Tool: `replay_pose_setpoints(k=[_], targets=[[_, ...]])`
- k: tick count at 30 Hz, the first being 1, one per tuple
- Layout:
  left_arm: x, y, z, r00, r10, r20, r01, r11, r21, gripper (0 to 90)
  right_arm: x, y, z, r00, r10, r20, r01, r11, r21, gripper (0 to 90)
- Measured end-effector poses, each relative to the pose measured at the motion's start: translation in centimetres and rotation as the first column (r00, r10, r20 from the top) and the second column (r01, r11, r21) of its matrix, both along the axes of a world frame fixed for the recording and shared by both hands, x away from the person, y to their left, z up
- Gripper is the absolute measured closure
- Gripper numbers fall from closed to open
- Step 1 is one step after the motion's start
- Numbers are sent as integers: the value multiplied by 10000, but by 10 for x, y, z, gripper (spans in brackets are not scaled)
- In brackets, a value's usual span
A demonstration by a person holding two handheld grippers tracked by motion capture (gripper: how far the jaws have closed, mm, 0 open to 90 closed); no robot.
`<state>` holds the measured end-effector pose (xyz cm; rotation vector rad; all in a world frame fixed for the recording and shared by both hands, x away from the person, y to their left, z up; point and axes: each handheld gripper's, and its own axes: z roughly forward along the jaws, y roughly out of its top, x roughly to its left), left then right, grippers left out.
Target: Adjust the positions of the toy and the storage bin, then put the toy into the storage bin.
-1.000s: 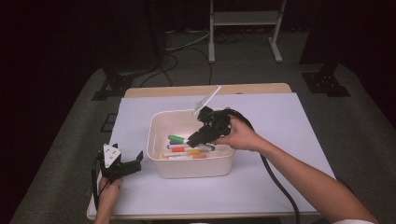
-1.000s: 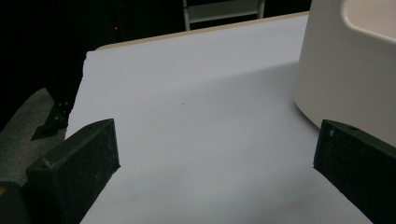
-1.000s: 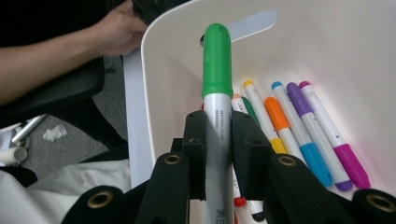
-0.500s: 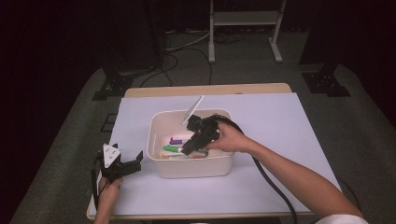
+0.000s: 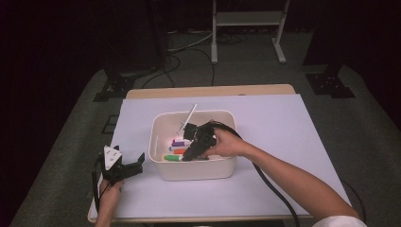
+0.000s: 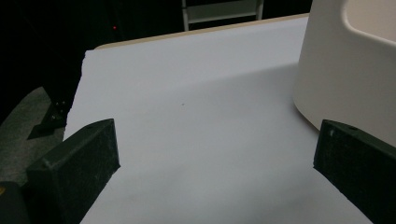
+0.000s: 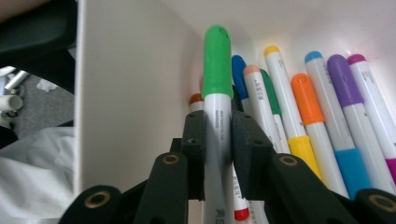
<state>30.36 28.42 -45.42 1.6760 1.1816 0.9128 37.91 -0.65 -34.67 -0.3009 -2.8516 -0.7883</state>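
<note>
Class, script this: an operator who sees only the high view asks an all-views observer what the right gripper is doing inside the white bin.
Operator: Is the right gripper holding anything in there?
Observer: Yes, the right gripper clamps a green-capped marker by its white barrel, though its jaws have just been opening slightly.
Operator: Where does that marker sit?
Observer: Beside the white bin wall, at the edge of the marker row.

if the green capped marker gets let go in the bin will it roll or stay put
The green-capped marker looks round and smooth, so it would probably roll a little. The bin wall and the other markers lie close beside it, so it should stop quickly. It looks stiff and light between the right gripper pads.
</note>
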Motion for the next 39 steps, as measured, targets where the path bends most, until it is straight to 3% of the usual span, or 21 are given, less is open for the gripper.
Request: replay_pose_setpoints(k=[7, 15, 22, 29, 39], targets=[[0, 0, 0, 10000, -29, -4, 29, 10000, 15, 0, 0, -8, 7, 9990, -323, 311, 318, 9994, 161, 682], [1, 1, 0, 10000, -28, -63, 28, 10000, -88, 0, -1, -33, 29, 9957, -765, 517, 718, 9935, 886, 631], [0, 0, 0, 10000, -50, -56, 50, 10000, -42, 0, -4, -55, 43, 9911, -1117, 718, 1008, 9849, 1406, 514], [0, 1, 0, 10000, -15, -55, 15, 10000, -55, 0, -2, -73, 52, 9868, -1445, 738, 1321, 9796, 1513, 448], [0, 0, 0, 10000, -11, -13, 11, 10000, -16, 0, -1, -103, 63, 9753, -2031, 864, 1857, 9667, 1759, 425]])
